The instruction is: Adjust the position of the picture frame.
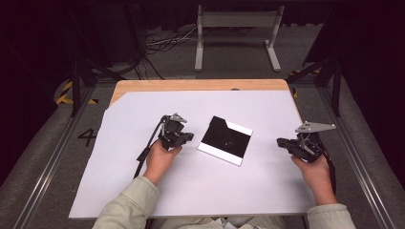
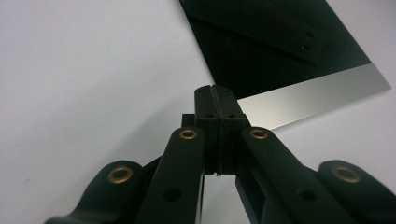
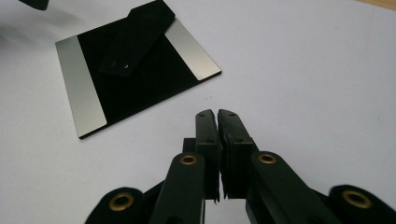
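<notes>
A square black plate [image 1: 225, 140] with silver strips along two edges lies flat on the white sheet [image 1: 143, 191] at mid-table. On it rests a flat black bar [image 3: 135, 37] with two small holes near one end. My left gripper [image 1: 190, 137] sits just left of the plate, and in its own view its pads [image 2: 215, 88] are pressed together with nothing between them, tips close to the plate's silver strip [image 2: 317, 93]. Off to the plate's right, my right gripper [image 1: 279, 141] points toward it, jaws [image 3: 216, 113] together and empty, a short way from the plate's corner [image 3: 140, 88].
The white sheet covers most of a wooden table whose bare edge [image 1: 200, 85] shows at the back. Behind it on the floor stand a grey metal frame [image 1: 236, 21] and loose cables [image 1: 162, 40]. Rails run along both sides of the table.
</notes>
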Tool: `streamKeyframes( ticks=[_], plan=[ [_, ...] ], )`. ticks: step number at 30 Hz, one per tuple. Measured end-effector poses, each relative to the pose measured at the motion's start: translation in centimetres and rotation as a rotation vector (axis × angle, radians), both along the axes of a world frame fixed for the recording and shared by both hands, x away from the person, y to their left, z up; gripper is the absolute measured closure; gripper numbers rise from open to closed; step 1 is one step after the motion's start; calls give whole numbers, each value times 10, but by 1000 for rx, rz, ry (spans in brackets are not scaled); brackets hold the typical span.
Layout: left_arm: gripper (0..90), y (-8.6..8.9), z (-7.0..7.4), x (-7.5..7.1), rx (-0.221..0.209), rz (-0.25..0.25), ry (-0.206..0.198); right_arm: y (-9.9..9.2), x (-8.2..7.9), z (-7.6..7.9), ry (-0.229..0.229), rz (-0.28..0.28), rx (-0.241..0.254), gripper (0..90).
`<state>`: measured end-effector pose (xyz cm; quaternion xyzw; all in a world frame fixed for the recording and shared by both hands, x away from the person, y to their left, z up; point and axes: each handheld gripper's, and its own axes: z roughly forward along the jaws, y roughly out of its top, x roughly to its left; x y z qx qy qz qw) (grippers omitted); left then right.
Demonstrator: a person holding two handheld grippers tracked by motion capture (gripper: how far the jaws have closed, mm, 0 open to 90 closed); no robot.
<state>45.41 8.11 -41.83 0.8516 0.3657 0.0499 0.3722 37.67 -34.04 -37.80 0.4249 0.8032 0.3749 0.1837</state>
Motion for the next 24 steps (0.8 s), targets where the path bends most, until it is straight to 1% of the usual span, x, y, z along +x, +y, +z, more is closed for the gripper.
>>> streamKeyframes(
  ticks=[1,2,3,6,8,11,14,15,21,23,24],
  plan=[
    [899,-1,-2,0,4,1,4,0,0,0,1,1,-1,866],
    [899,-1,-3,1,15,2,0,0,-1,0,5,-1,2,866],
    [899,-2,-4,2,16,4,1,0,-1,0,7,0,4,866],
    [900,-3,-9,4,15,7,23,1,-1,-1,9,7,2,866],
    [899,-5,-12,5,16,0,33,3,0,-2,14,10,0,866],
    [900,-11,-16,5,22,-26,47,6,0,-4,22,16,-8,866],
    [900,-14,-19,6,28,-31,64,7,-1,-4,26,17,-6,865],
    [899,-15,-20,6,24,-32,75,7,-2,-4,26,17,-6,864],
    [900,-18,-21,5,26,-58,79,7,-2,-4,27,19,-4,862],
    [900,-18,-22,5,8,-58,102,8,-2,-4,27,20,-4,861],
    [900,-18,-22,5,7,-53,105,8,-2,-4,27,21,-4,861]
  ],
)
